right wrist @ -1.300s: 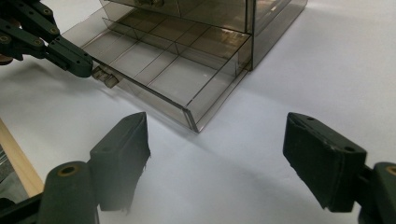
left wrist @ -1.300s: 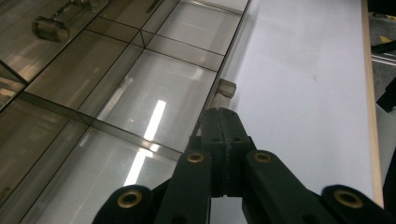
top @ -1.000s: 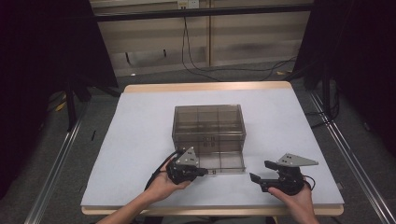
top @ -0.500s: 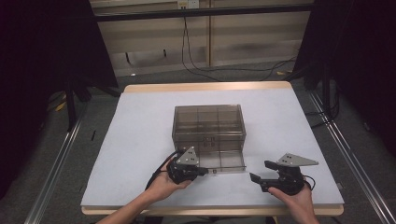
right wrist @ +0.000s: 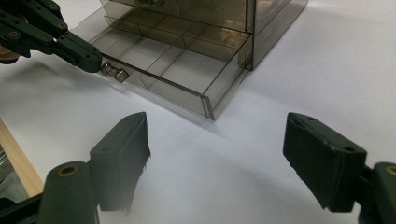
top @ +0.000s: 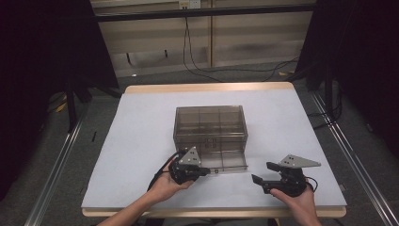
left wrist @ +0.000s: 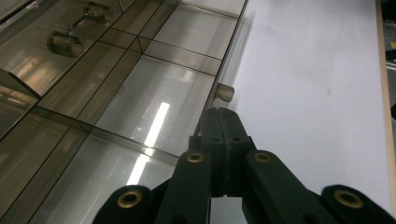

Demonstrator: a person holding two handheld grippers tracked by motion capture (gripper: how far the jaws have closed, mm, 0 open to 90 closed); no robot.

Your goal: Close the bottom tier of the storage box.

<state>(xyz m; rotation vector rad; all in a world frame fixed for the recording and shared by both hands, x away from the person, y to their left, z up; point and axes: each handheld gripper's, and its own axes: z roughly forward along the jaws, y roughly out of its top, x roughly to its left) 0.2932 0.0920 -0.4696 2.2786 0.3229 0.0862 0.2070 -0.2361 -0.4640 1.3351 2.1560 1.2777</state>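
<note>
A smoky clear drawer cabinet (top: 210,123) stands mid-table. Its bottom drawer (top: 228,160) is pulled out toward me, and its divided compartments (right wrist: 187,70) look empty. At the drawer's front left, my left gripper (top: 207,172) is shut on the small drawer handle (right wrist: 115,72). In the left gripper view the closed jaws meet at the handle (left wrist: 225,92), whose end pokes out beyond them. My right gripper (top: 262,172) hovers low over the white table, right of the drawer front. It is open, with nothing between its pads (right wrist: 125,144).
The white mat (top: 291,122) covers the table to its wooden edge (top: 211,88). A higher drawer's handle (left wrist: 65,39) shows through the cabinet front. Dark curtains and cables lie beyond the far edge. Bare mat lies on both sides of the cabinet.
</note>
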